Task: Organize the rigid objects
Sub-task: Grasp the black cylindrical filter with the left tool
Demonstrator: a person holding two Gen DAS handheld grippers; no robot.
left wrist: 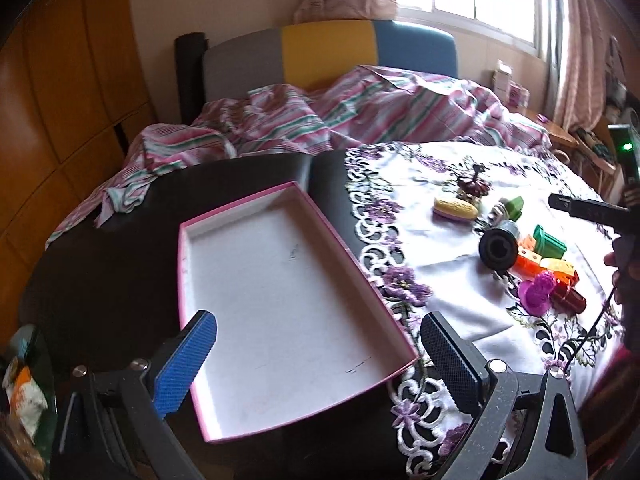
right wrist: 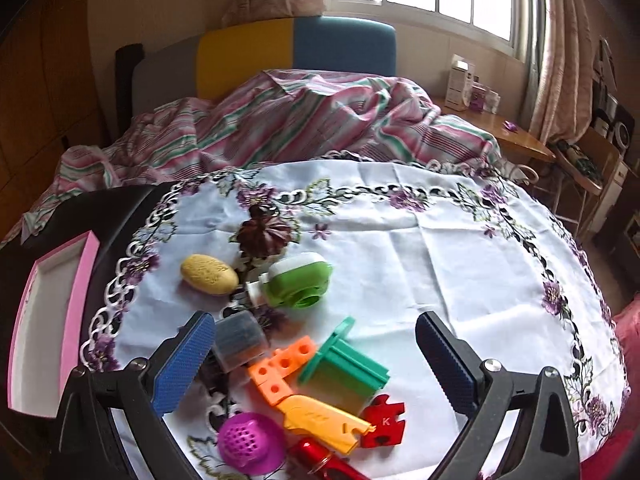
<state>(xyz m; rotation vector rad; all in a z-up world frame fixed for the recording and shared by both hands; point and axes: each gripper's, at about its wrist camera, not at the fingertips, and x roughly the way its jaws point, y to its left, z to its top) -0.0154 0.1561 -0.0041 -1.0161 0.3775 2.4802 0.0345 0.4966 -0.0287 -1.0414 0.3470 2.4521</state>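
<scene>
Fingers of left gripper and right gripper spread, empty; red cylinder cut off.

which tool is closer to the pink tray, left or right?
Left. The left tool hangs open right over the pink tray; the right tool, also open, sits above the toy pile, with the tray off to its left.

Pink-edged box, white inside; purple-floral cloth; possibly maroon ornament.

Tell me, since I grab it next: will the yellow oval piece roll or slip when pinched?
The yellow oval looks rounded and egg-like, so it may roll if nudged. Its textured top probably helps grip. It seems small, rigid and likely light.
</scene>
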